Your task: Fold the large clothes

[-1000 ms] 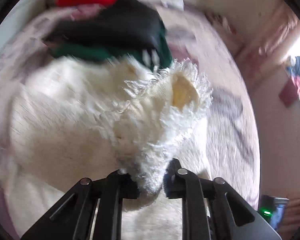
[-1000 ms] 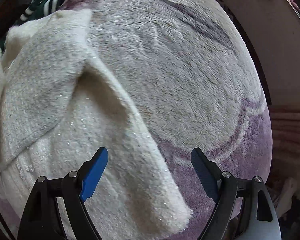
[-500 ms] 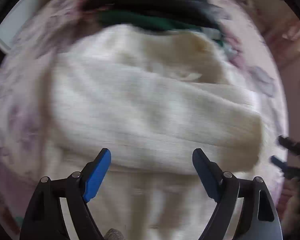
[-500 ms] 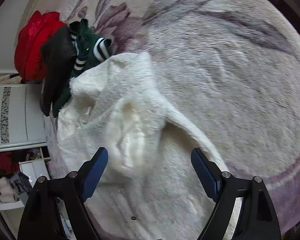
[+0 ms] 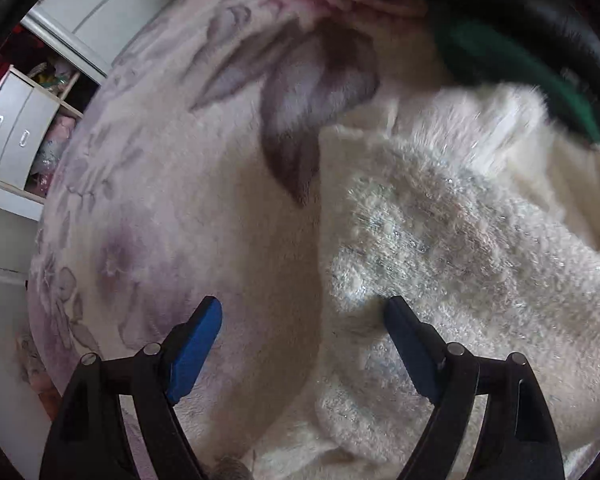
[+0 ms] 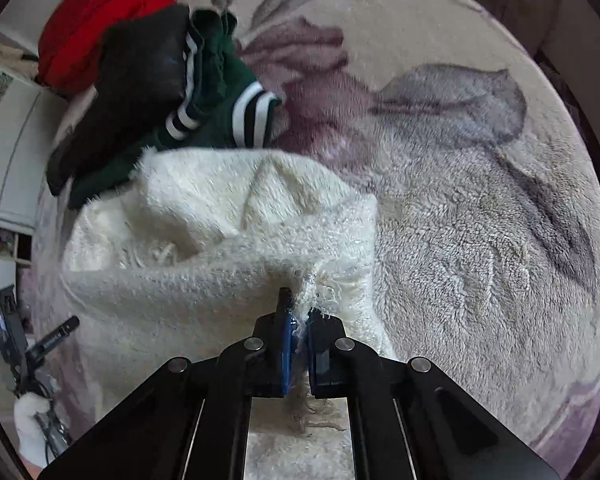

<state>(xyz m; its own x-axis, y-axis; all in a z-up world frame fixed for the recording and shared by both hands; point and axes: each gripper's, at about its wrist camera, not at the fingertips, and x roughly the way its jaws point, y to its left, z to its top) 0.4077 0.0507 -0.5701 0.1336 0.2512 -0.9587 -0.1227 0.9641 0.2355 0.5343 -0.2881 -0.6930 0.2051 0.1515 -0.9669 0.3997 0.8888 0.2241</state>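
Right gripper (image 6: 299, 320) clamped on a fringed edge of the cream fluffy garment (image 6: 220, 248), fibres bunched between the blue pads. Grip at the near right corner, presumably to carry that edge across for a fold (judgement only).

Left gripper (image 5: 302, 322) jaws wide, nothing between the pads; poised over the garment's left border where it meets the floral blanket (image 5: 172, 208), right pad (image 5: 404, 336) just over the fabric. Likely placed to pinch the opposite edge so both sides lift together.

Garment lying on the blanket, partly doubled over itself, far edge touching a pile of green striped knit (image 6: 228, 112), black garment (image 6: 140, 76) and red garment (image 6: 100, 12). Long axis in the right wrist view roughly left to right across the frame; which end is collar or hem not determinable.
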